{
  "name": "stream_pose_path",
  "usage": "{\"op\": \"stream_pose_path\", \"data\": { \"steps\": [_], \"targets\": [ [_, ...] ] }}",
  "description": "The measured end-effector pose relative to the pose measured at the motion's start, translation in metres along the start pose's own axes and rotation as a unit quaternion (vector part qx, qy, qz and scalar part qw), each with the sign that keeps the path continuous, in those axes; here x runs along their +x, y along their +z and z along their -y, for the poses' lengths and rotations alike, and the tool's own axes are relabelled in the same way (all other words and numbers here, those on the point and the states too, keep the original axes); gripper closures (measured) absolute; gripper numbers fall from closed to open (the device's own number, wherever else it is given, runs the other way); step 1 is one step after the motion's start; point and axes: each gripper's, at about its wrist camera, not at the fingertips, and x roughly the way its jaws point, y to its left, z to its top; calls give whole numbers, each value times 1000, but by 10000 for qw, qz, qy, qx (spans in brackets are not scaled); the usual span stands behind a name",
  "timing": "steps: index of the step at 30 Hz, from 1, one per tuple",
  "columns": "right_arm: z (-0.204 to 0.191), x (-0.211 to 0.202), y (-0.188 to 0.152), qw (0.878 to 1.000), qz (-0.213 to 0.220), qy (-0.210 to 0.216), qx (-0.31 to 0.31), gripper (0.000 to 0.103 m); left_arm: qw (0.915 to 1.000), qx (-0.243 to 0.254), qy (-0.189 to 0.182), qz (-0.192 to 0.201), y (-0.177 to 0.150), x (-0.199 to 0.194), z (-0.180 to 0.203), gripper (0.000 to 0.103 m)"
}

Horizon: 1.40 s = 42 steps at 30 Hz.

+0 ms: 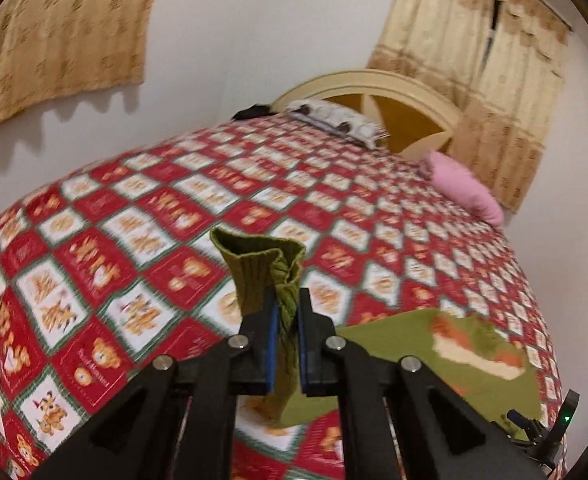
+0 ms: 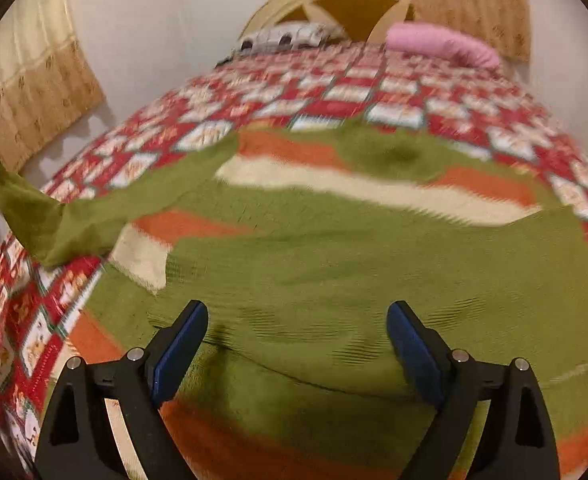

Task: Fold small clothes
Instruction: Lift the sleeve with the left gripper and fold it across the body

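Note:
A small green knit sweater [image 2: 333,264] with orange and cream stripes lies spread on the bed. My left gripper [image 1: 286,308] is shut on the ribbed cuff of its sleeve [image 1: 270,268] and holds it lifted off the quilt. The sleeve [image 2: 94,208] stretches up and left from the body in the right wrist view. My right gripper [image 2: 297,320] is open and empty, close above the sweater's lower body, one finger on each side. The sweater's body also shows at the lower right of the left wrist view [image 1: 433,360].
The bed has a red and white checked quilt [image 1: 174,220] with bear prints. A pink pillow [image 1: 465,188] and a patterned pillow [image 1: 333,120] lie by the cream headboard [image 1: 393,92]. Beige curtains [image 1: 54,40] hang on the white wall.

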Motion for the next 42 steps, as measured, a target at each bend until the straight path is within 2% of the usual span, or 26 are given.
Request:
{"op": "stream_pose_path", "data": {
  "steps": [6, 10, 15, 25, 31, 35, 37, 42],
  "targets": [
    [26, -46, -6, 9998, 150, -32, -108, 11, 9989, 202, -388, 164, 17, -10, 44, 94],
    [53, -63, -25, 9999, 80, -136, 24, 11, 9974, 341, -600, 220, 22, -13, 77, 95],
    [77, -84, -43, 9996, 56, -63, 261, 11, 9935, 662, -835, 403, 26, -25, 126, 94],
    [85, -116, -70, 9994, 153, 83, 292, 11, 9850, 922, -1382, 471, 25, -34, 211, 94],
    [87, -119, -85, 9996, 139, 61, 218, 11, 9797, 1012, -1719, 198, 0, -25, 265, 94],
    [95, -115, -98, 9993, 73, 83, 358, 11, 9756, 1174, -1855, -80, -36, -11, 303, 94],
    [99, -112, -104, 9991, 39, 75, 427, 11, 9741, 1288, -1845, -211, -57, 0, 323, 94],
    [106, -107, -117, 9984, 26, 54, 558, 11, 9693, 1928, -1460, -443, -119, 33, 367, 94]
  ]
}}
